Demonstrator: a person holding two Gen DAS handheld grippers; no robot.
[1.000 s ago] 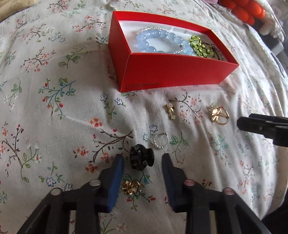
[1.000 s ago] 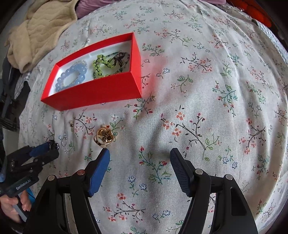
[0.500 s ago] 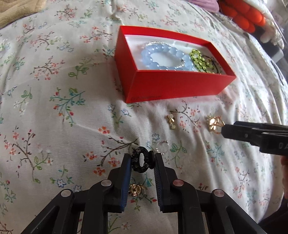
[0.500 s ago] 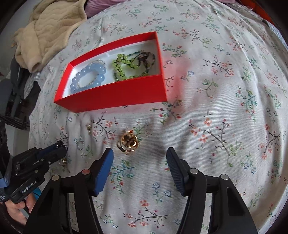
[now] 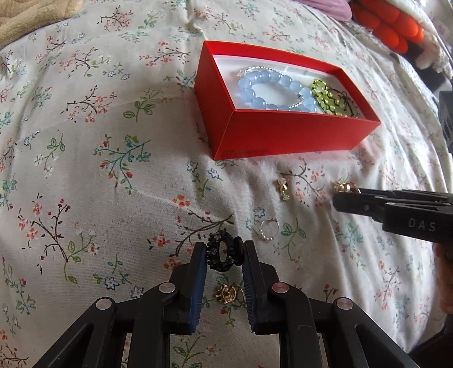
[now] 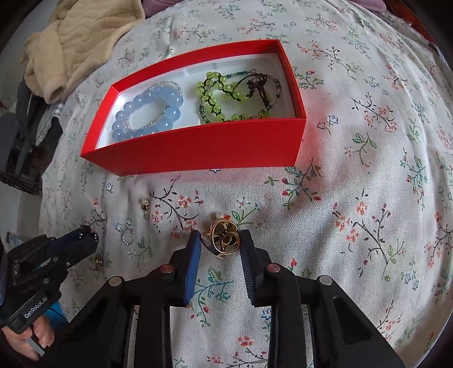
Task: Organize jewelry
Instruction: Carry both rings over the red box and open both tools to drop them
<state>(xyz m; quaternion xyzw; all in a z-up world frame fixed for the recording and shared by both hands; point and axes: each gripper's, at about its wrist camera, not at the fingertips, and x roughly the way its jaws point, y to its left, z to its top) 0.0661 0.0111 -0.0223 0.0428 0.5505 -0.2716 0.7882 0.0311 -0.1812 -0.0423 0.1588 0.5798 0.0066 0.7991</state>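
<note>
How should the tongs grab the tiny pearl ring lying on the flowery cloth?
The pearl ring lies flat, a thin wire hoop with beads on its near edge. Probably best to come from straight above and pinch across the hoop, one pad outside each side. Its neighbours lie apart, so there seems room.

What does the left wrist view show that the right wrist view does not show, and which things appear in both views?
Only the left wrist view shows the left hand-held gripper pinching the black ring, plus orange cushions. Only the right wrist view shows the right hand-held gripper, which has just been closing, around the gold ring, plus a beige blanket. Both show the red box with the blue bracelet and the green bracelet.
</note>
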